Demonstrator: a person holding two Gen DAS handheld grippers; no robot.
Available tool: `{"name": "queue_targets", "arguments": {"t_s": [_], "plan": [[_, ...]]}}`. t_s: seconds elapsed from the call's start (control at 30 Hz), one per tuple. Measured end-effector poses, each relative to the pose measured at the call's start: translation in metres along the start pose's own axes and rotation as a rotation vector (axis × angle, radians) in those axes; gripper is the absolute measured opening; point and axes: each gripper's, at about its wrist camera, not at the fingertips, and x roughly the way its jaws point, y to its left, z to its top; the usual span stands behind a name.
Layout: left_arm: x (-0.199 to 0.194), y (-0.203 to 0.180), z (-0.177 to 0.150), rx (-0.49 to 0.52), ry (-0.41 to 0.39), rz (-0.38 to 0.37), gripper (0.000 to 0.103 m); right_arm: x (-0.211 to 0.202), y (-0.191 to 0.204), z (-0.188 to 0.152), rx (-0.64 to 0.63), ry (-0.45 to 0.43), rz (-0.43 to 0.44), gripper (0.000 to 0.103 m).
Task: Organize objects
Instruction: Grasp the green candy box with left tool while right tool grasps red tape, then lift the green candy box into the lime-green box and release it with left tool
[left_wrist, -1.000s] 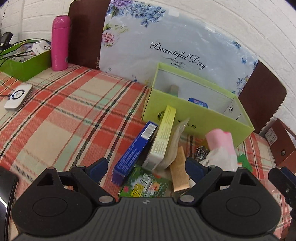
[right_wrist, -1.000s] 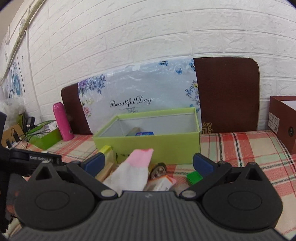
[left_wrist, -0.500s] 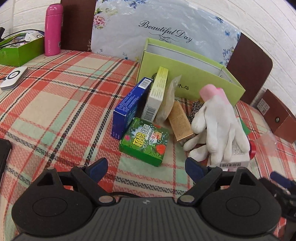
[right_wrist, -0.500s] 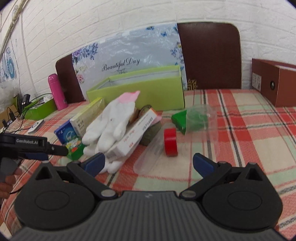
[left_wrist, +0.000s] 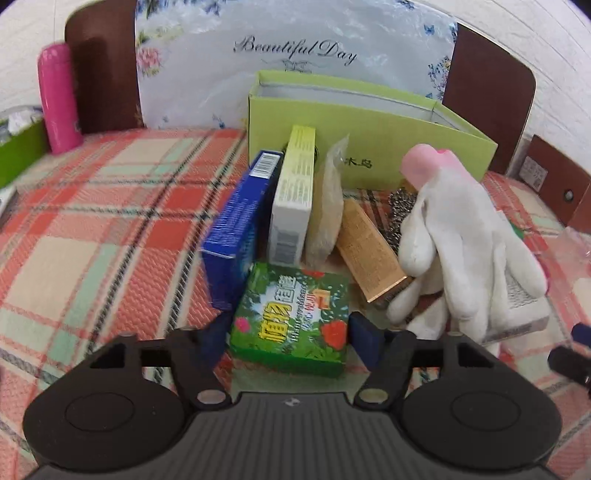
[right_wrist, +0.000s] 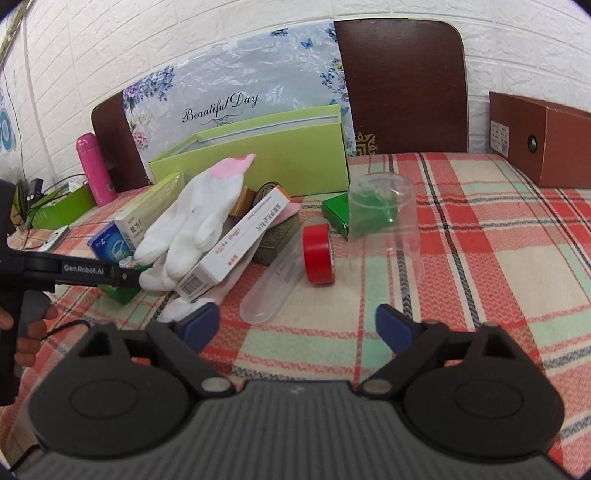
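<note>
your left gripper (left_wrist: 286, 332) sits low over the red, green and cream plaid tablecloth (left_wrist: 110, 221), straddling the near end of the flat green cardboard box with flower print (left_wrist: 291, 317). its jaws are closing, the box is between them, and the blue pads look just beside its two sides; no clamp visible yet, so i'd call it not gripped. likely the first pick, since it lies flat and nearest you at the front of the pile.

behind it, touching or nearly so: a dark blue carton (left_wrist: 236, 229) on edge, a white and yellow carton (left_wrist: 293, 199) on edge, a clear plastic sachet (left_wrist: 327, 218), all leaning toward the open lime-green cardboard bin (left_wrist: 369, 140), probably where things go. a tan oblong box (left_wrist: 369, 251) lies to the right, with a white cotton glove with pink cuff (left_wrist: 465, 236) draped over a white box.

your right gripper (right_wrist: 297, 328) hovers over bare cloth, jaws closing with nothing between them. just ahead lies a clear plastic tube-shaped case (right_wrist: 273, 288) on its side, a red tape roll (right_wrist: 317, 254) on edge beyond it, and an upturned clear plastic cup (right_wrist: 384, 221) over or in front of a small green box, can't tell which. the case is the nearest target, slightly left of the jaw centre.
</note>
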Motion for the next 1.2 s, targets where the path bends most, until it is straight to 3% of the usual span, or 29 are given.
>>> {"name": "queue_targets", "arguments": {"t_s": [0.3, 0.4, 0.57, 0.73, 0.77, 0.83, 1.2], "plan": [[-0.026, -0.003, -0.014, 0.002, 0.055, -0.076, 0.066, 0.035, -0.003, 0.020, -0.041, -0.028, -0.038, 0.045], [-0.030, -0.007, -0.019, 0.022, 0.060, -0.077, 0.066, 0.039, -0.011, 0.020, -0.008, -0.040, -0.045, 0.018], [-0.029, -0.008, -0.020, 0.038, 0.067, -0.078, 0.066, 0.010, -0.020, 0.009, -0.024, -0.028, -0.031, 0.018], [-0.028, -0.012, -0.019, 0.035, 0.064, -0.071, 0.066, -0.013, -0.002, -0.015, -0.217, 0.014, -0.020, 0.021], [-0.028, -0.012, -0.019, 0.036, 0.064, -0.072, 0.066, -0.015, 0.000, -0.017, -0.212, 0.013, -0.002, 0.025], [-0.028, -0.013, -0.019, 0.035, 0.063, -0.078, 0.066, -0.015, -0.001, -0.019, -0.173, 0.019, 0.008, 0.042], [-0.023, -0.013, -0.013, 0.012, 0.066, -0.091, 0.068, -0.003, -0.006, -0.018, -0.116, 0.056, -0.048, 0.042]]}}
